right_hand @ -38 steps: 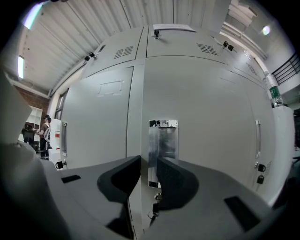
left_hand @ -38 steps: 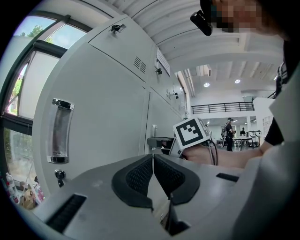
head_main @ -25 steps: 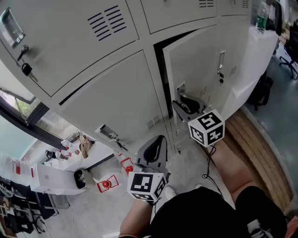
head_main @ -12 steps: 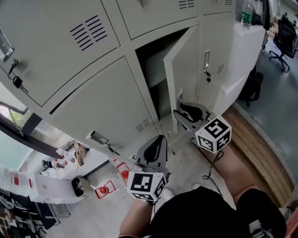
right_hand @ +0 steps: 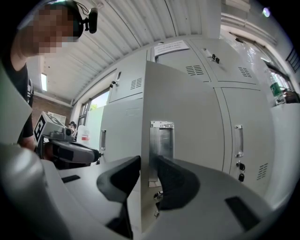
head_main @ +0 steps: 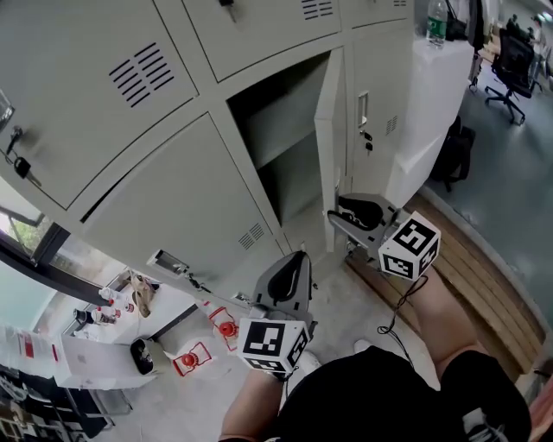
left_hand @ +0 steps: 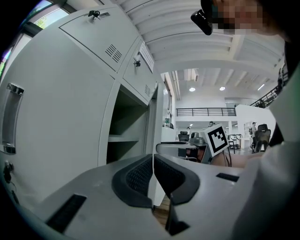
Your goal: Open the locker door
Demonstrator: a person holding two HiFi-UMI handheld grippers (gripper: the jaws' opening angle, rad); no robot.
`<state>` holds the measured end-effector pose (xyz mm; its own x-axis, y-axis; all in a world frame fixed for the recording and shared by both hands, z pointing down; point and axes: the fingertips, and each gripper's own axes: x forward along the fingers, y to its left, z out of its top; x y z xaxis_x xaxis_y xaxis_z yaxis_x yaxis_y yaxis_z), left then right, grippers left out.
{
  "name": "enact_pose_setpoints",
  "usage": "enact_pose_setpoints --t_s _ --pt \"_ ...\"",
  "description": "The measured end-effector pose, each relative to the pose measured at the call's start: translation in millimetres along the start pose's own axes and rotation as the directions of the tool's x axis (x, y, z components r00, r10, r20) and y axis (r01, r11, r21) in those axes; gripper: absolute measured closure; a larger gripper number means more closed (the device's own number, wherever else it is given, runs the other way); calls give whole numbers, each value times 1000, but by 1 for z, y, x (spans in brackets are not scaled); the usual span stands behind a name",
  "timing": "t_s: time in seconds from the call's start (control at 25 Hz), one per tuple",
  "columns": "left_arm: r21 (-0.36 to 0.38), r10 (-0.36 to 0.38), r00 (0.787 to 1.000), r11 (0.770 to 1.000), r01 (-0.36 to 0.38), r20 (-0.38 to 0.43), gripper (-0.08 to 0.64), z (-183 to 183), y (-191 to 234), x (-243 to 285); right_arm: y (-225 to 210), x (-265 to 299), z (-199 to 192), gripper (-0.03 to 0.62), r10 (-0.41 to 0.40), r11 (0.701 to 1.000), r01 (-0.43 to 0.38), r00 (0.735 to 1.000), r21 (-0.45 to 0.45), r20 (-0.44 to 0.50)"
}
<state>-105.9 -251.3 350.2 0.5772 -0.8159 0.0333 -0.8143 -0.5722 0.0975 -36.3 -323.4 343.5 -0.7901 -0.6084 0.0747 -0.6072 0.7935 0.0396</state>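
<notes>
The grey locker door (head_main: 331, 147) stands swung out, edge-on in the head view, with the dark compartment (head_main: 281, 138) and its shelf exposed. My right gripper (head_main: 343, 213) sits at the door's lower free edge. In the right gripper view the door (right_hand: 187, 108) runs between the jaws just below its metal handle recess (right_hand: 161, 140). One pad lies on each face, and the jaws are easing open. My left gripper (head_main: 294, 263) hangs lower left, away from the lockers, shut with nothing in it; its pads (left_hand: 140, 176) meet.
Closed lockers with keys in their locks surround the open one. A white cabinet (head_main: 432, 95) with a bottle (head_main: 438, 19) stands to the right, with an office chair (head_main: 510, 60) beyond. A wooden strip (head_main: 471, 268) runs along the floor. Red items (head_main: 226, 328) lie at lower left.
The door has swung from slightly ajar to wide open. My right gripper has travelled right and toward me with its edge. The left gripper has stayed put.
</notes>
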Motion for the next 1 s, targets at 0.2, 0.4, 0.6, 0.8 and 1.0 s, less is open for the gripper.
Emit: enact_pose_setpoints --t_s 0.2,0.4,0.6,0.8,1.0 --pt "-1 -21 1000 1000 21 -2 537 -1 -10 6 -5 -16 -1 417 9 1000 -9 1000 -2 -2" --pt "-2 -50 999 999 50 -5 537 -1 -26 17 -12 -33 -2 411 21 1000 -21 1000 0 -2" --pt "-2 -77 997 997 76 -6 537 -3 -43 26 -21 -51 -4 400 1 1000 -1 1000 -4 -8" --pt "2 -96 995 995 96 -7 537 -4 -57 35 -34 -67 -6 396 -56 998 56 998 -6 -19" --pt "9 -116 993 993 116 -15 537 -4 -67 42 -50 -83 -7 397 -171 985 171 984 -13 -50"
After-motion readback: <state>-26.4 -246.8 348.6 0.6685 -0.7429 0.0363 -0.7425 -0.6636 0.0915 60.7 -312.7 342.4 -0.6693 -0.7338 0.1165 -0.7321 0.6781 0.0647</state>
